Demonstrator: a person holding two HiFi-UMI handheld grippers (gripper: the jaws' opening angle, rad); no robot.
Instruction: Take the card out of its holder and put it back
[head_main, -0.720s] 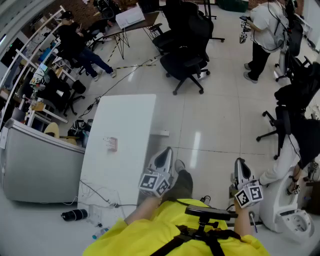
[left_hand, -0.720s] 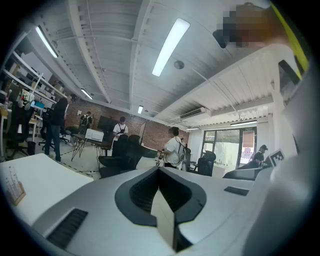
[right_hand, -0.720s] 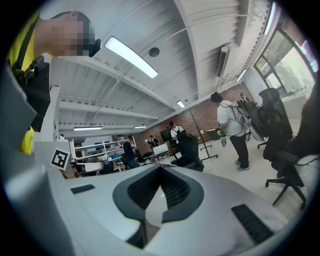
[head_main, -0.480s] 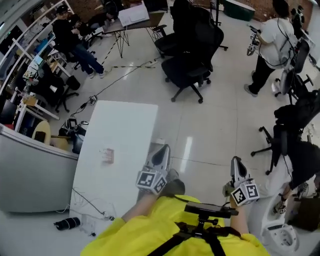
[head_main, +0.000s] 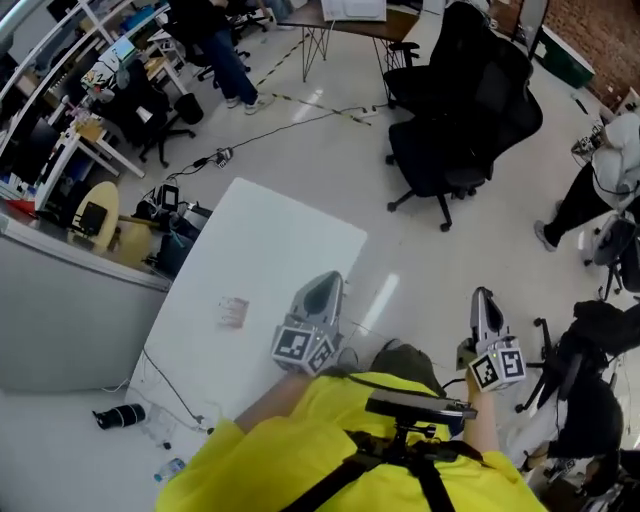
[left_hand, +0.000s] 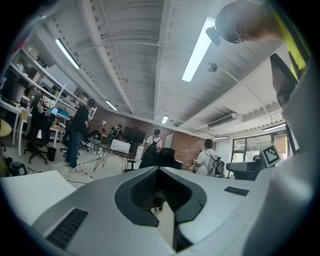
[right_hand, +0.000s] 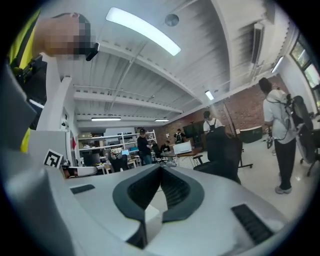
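Since half a second ago the view has swung and the white table (head_main: 270, 235) now lies slantwise closer in; the card holder (head_main: 233, 312) rests where it was at mid-table, now just left of the left gripper (head_main: 322, 287); I judge the approach only beginning. Both the left gripper and the right gripper (head_main: 483, 300) have jaws pressed together on nothing and face out into the room. The holder sits well apart from every table edge; cables (head_main: 170, 378) trail at the near-left corner; office chairs (head_main: 460, 110) stand far right, leaving open floor.

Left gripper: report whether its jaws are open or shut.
Shut: the grey left gripper shows its tips meeting, nothing held between.
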